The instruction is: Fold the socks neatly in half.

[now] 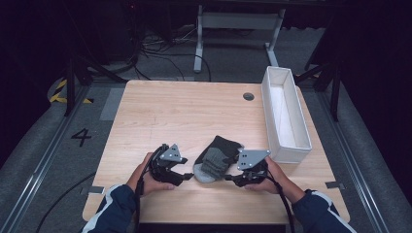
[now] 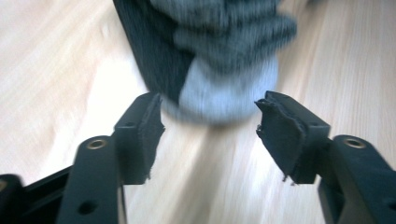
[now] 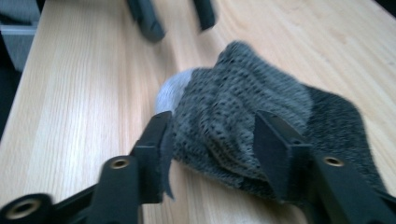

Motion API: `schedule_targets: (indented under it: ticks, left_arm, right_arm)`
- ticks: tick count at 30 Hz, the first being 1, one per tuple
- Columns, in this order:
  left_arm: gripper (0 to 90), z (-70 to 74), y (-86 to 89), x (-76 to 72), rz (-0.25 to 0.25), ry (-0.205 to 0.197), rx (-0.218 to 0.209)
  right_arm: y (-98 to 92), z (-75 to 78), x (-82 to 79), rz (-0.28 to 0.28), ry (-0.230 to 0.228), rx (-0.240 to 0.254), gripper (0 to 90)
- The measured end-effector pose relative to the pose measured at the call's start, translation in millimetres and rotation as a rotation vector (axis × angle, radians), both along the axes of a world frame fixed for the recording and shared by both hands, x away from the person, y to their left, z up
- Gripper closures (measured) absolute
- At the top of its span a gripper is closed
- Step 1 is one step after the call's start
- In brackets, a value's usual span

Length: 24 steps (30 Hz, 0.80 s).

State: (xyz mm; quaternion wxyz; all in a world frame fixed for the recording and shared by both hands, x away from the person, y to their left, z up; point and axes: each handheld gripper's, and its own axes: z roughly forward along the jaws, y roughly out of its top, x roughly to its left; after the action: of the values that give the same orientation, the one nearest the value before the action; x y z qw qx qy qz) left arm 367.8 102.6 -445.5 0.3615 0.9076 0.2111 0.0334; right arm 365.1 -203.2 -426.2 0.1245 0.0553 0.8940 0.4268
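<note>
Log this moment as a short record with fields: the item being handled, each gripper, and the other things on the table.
item: grey sock, bunched up on the wooden table, near its front edge
left gripper: fingers apart and short of the sock's pale toe end, nothing between them
right gripper: fingers spread, with sock fabric between them; the left finger is at the fabric's edge, but no pinch is visible
container: white oblong bin along the table's right side
table detail: round dark hole near the far edge
</note>
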Motion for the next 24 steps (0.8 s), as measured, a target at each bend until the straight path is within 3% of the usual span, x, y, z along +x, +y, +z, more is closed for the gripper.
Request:
schedule_targets:
  ticks: [2, 4, 6, 11, 14, 17, 19, 21, 22, 24]
  left_arm:
    - [40.0, -9.2, -3.2, 2.6, -0.017, 0.029, 0.040]
    - [40.0, -14.8, -9.7, 2.1, -0.038, 0.037, 0.053]
    - [40.4, -17.3, -16.8, 0.9, -0.057, 0.022, 0.075]
    - [43.3, -18.4, -25.4, -1.3, -0.058, 0.009, 0.036]
    - [44.0, -17.5, -28.9, -1.4, -0.067, -0.007, 0.044]
    - [43.3, -11.0, -22.6, -1.3, -0.083, -0.017, 0.075]
    - [42.7, -5.5, -11.6, 3.2, -0.044, -0.018, 0.014]
    - [42.8, -2.8, -6.3, 8.0, -0.019, -0.018, -0.018]
    - [43.2, -3.2, -6.8, 10.6, -0.012, -0.015, -0.021]
    - [42.9, -5.7, -13.9, 14.2, -0.048, -0.010, 0.010]
  right_arm:
    - [0.3, 2.4, 0.7, -0.017, 0.016, 0.026, 43.2]
    - [4.0, 1.5, 0.3, -0.026, 0.030, 0.029, 40.6]
    - [8.8, -0.8, -0.8, -0.033, 0.025, 0.013, 38.5]
    - [15.7, -7.3, 0.4, -0.059, 0.032, -0.004, 39.5]
    - [18.9, -12.6, 1.8, -0.055, 0.030, -0.060, 47.8]
    - [17.7, -12.1, 3.0, -0.053, 0.035, -0.062, 56.5]
    - [16.7, -12.2, 3.3, -0.038, 0.035, -0.061, 62.7]
    - [16.6, -12.6, 3.5, -0.033, 0.037, -0.062, 66.2]
    - [16.8, -12.9, 3.5, -0.029, 0.035, -0.064, 66.5]
    - [17.4, -13.6, 3.5, -0.014, 0.037, -0.072, 66.9]
